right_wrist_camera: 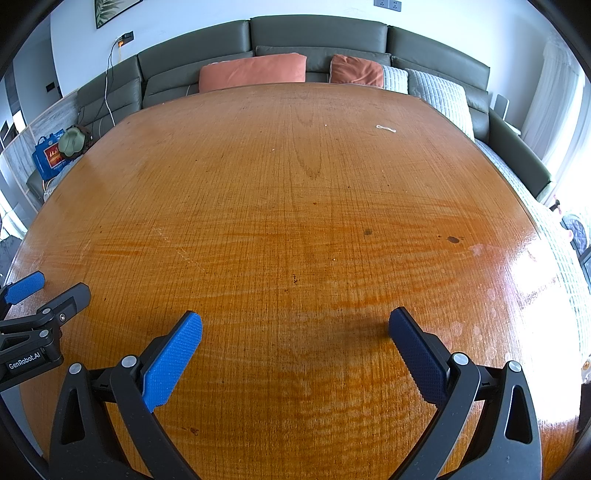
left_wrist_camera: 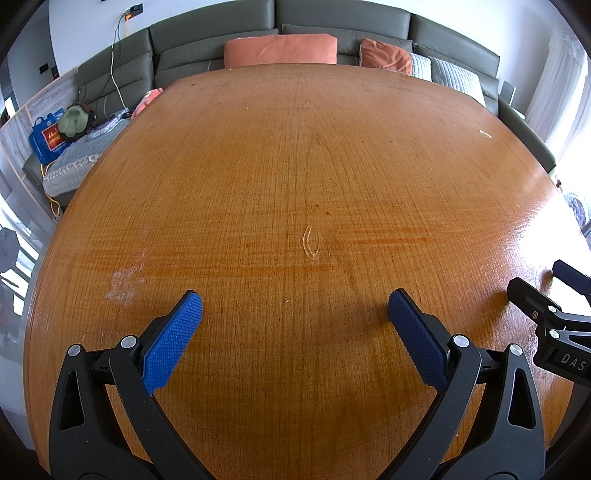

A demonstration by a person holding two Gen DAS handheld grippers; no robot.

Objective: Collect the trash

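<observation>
Left gripper (left_wrist_camera: 294,310) spread wide, nothing between the pads (left_wrist_camera: 173,339), held low over the table (left_wrist_camera: 295,166). Right gripper (right_wrist_camera: 294,328) likewise agape, empty, over the same wood. Side by side, close together: tip of the right one seen at the right edge of the left view, tip of the left one at the left edge of the right view.

Only trash in sight: a small white scrap (right_wrist_camera: 386,128), thin and twisted like a bit of string, lying flat on the table. Far ahead of the right jaws and a little to their right, near the far edge. From the left jaws, far ahead and well off to the right. Well apart from both grippers.

Straight ahead of the left jaws, a pale oval ring mark (left_wrist_camera: 312,242) in the finish. Ahead and right of the right jaws, two dark spots (right_wrist_camera: 453,240) on the wood.

Beyond the far edge, a grey sofa (right_wrist_camera: 317,33) with orange cushions (right_wrist_camera: 253,72). Far left, a blue bag (left_wrist_camera: 46,134).
</observation>
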